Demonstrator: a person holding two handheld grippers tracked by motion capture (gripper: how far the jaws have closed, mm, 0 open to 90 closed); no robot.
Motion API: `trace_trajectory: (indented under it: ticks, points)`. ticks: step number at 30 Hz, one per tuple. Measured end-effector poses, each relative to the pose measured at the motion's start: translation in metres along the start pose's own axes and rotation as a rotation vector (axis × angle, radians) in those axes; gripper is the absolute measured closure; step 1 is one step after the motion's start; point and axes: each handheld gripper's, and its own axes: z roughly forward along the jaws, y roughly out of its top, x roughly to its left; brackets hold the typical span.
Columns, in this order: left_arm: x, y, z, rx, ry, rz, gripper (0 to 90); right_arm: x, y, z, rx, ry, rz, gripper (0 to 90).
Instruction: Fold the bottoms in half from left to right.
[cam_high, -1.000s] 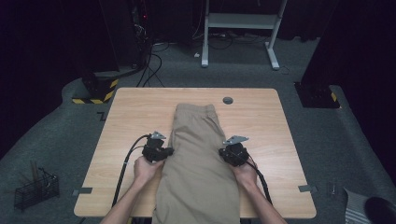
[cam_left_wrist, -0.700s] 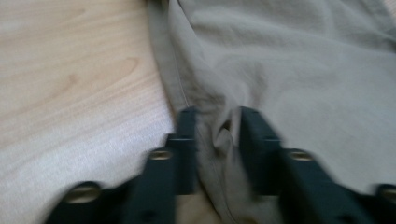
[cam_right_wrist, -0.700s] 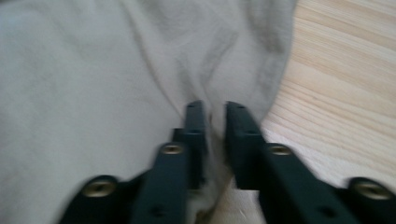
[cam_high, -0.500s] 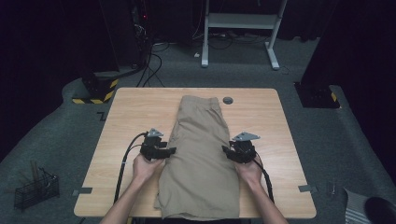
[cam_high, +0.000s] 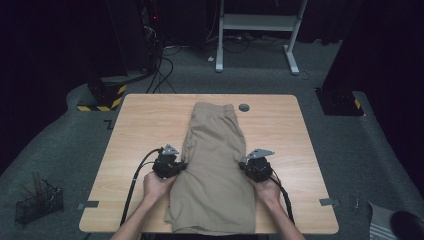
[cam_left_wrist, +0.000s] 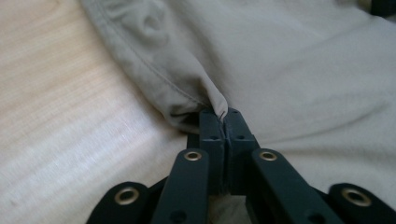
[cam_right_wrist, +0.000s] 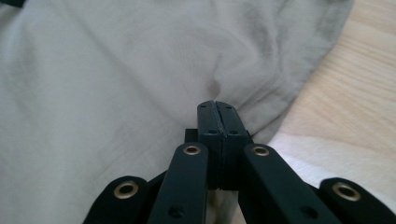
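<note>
Shorts (cam_high: 215, 165): laid lengthwise at the worktop (cam_high: 140, 125) centre, waistband at 12 o'clock.
Left gripper (cam_high: 172, 166): jaws just closed, side edge pinched.
Right gripper (cam_high: 250, 167): likewise.
Technique: both edges are best lifted evenly together.

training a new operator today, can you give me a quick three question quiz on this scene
1. True or false: the left tool is shut on the edge of the beige cotton shorts.
2. Which end of the shorts lies farthest from the person? A) waistband B) leg hems
3. What small item lies on the light wooden table just past the shorts' far right corner?

Key
1. True; the right tool pinches the opposite edge the same way.
2. A
3. A small round dark grey disc.
</note>
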Motion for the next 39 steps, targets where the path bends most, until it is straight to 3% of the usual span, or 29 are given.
trace_trajectory:
  ticks: [3,7,9,10,12,15,19,21,24,26,29,33,37,39]
  points:
    - [0.001,0.007,-0.006,-0.047,-0.003,-0.012,89.0,-0.006,0.005,-0.002,-0.024,-0.025,0.005,90.0]
    - [0.0,0.016,-0.014,-0.091,0.015,0.003,87.6,-0.008,0.013,-0.012,-0.074,-0.051,0.006,90.0]
    - [0.005,0.019,-0.007,-0.067,0.068,-0.004,80.9,-0.009,0.015,-0.007,-0.057,-0.078,-0.008,89.7]
    - [0.009,0.02,-0.003,-0.048,0.073,-0.027,75.1,-0.012,0.016,-0.002,-0.022,-0.078,-0.003,87.6]
    - [0.011,0.018,-0.004,-0.038,0.046,-0.059,62.3,-0.015,0.014,0.003,-0.009,-0.067,0.034,75.9]
    - [0.0,0.009,-0.014,-0.05,0.016,-0.037,48.5,-0.012,0.01,-0.007,-0.047,-0.037,0.058,67.4]
    - [-0.008,-0.008,-0.021,-0.03,-0.003,-0.04,41.4,0.0,0.002,-0.022,-0.069,-0.001,0.05,56.9]
    - [-0.009,-0.016,-0.019,-0.014,0.005,-0.043,42.6,0.005,-0.003,-0.023,-0.058,0.005,0.039,55.4]
    - [-0.01,-0.022,-0.018,-0.012,-0.005,-0.046,57.2,0.01,-0.008,-0.017,-0.021,0.009,0.03,57.6]
    - [-0.011,-0.022,-0.016,-0.019,-0.029,-0.034,70.8,0.012,-0.011,-0.013,-0.014,0.012,0.016,71.0]
    - [-0.013,-0.018,-0.013,-0.019,-0.026,-0.005,84.4,0.014,-0.011,-0.011,-0.011,-0.004,-0.025,87.6]
    - [-0.011,-0.007,-0.005,-0.02,-0.007,0.013,87.3,0.003,-0.007,-0.001,0.013,-0.05,-0.027,90.0]
    - [-0.005,0.003,0.007,-0.043,0.007,-0.008,86.5,-0.01,0.001,0.006,0.007,-0.093,-0.003,90.0]
    - [-0.003,0.007,0.011,-0.042,0.016,-0.029,80.5,-0.017,0.003,0.009,0.003,-0.104,0.021,89.9]
